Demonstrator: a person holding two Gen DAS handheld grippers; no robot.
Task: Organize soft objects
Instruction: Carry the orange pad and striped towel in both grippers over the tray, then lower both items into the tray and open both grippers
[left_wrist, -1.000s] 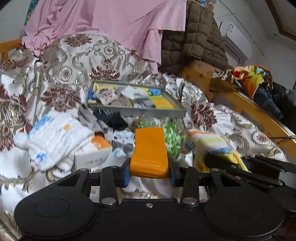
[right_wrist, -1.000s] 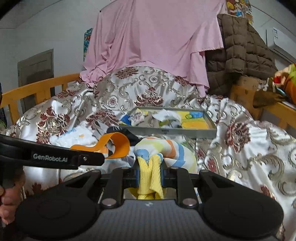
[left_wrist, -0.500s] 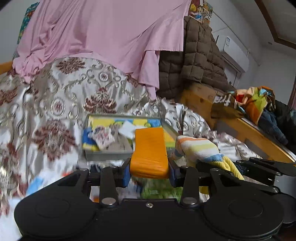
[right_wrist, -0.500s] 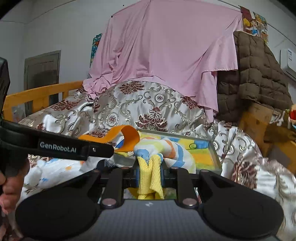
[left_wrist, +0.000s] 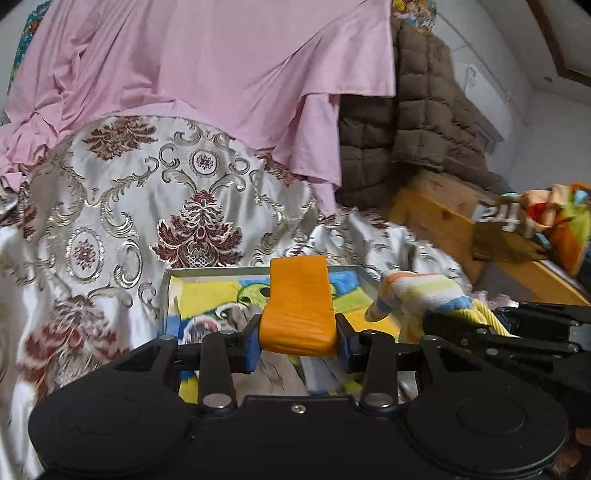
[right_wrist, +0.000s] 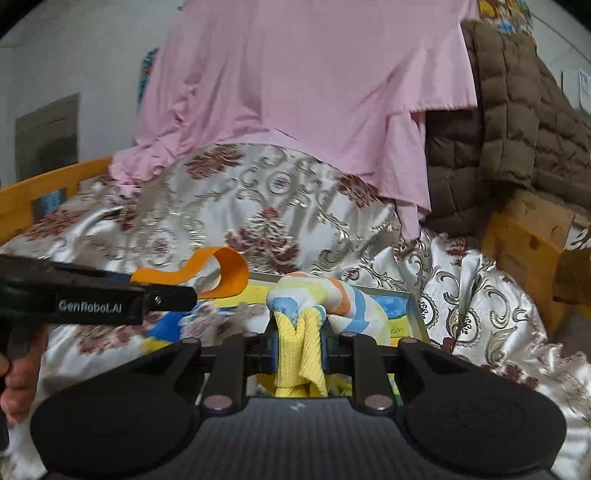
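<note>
My left gripper (left_wrist: 298, 341) is shut on a folded orange band (left_wrist: 298, 301), which curls up in a loop (right_wrist: 221, 275) in the right wrist view. My right gripper (right_wrist: 297, 345) is shut on a striped towel (right_wrist: 332, 295) with a yellow end hanging between the pads; the same striped towel (left_wrist: 421, 291) shows at the right of the left wrist view. Both hang just above the near edge of a grey tray (left_wrist: 173, 275) on the bed, its floor covered with yellow and blue cloths (left_wrist: 207, 291).
The tray rests on a patterned satin bedspread (left_wrist: 122, 221). A pink sheet (left_wrist: 207, 66) and a brown quilted blanket (left_wrist: 424, 122) are piled behind. A wooden bed frame (left_wrist: 439, 218) with colourful clothes (left_wrist: 561, 225) runs along the right. A hand (right_wrist: 16, 384) holds the left gripper.
Both grippers have moved forward over the bed with their loads, from the pile of loose items to the tray, which now sits directly under them. Neither grip has altered.
</note>
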